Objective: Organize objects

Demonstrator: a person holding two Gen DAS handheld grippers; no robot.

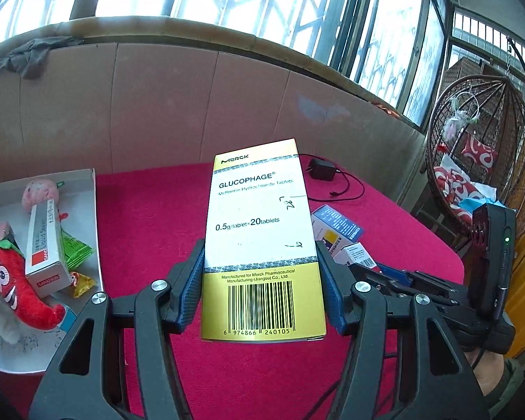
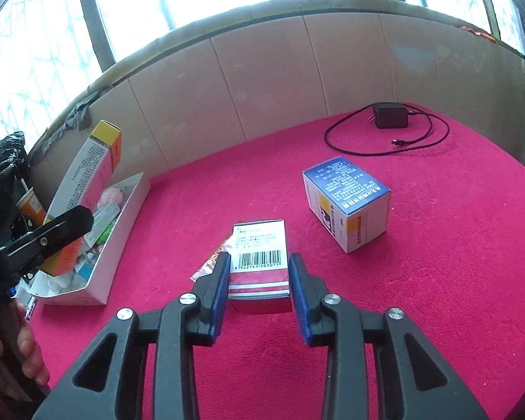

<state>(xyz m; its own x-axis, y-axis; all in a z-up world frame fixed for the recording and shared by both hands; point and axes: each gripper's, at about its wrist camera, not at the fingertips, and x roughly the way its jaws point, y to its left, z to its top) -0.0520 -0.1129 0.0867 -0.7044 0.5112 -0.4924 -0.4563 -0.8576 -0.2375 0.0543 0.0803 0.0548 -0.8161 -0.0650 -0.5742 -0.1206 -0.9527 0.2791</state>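
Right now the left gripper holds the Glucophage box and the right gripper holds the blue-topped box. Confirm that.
Wrong on the right gripper: the right wrist view shows it shut on the red-banded barcode box; the blue-topped box sits apart on the cloth. The left gripper does hold the Glucophage box.

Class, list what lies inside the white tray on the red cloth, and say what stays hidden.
In the white tray: a red chili plush, a pink plush, a long white carton, green sachets, a yellow candy. Anything beneath these is covered.

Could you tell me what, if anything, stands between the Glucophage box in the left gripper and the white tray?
Nothing visible does: bare red cloth separates the Glucophage box, clamped in the left gripper, from the white tray, already crowded with toys and boxes.
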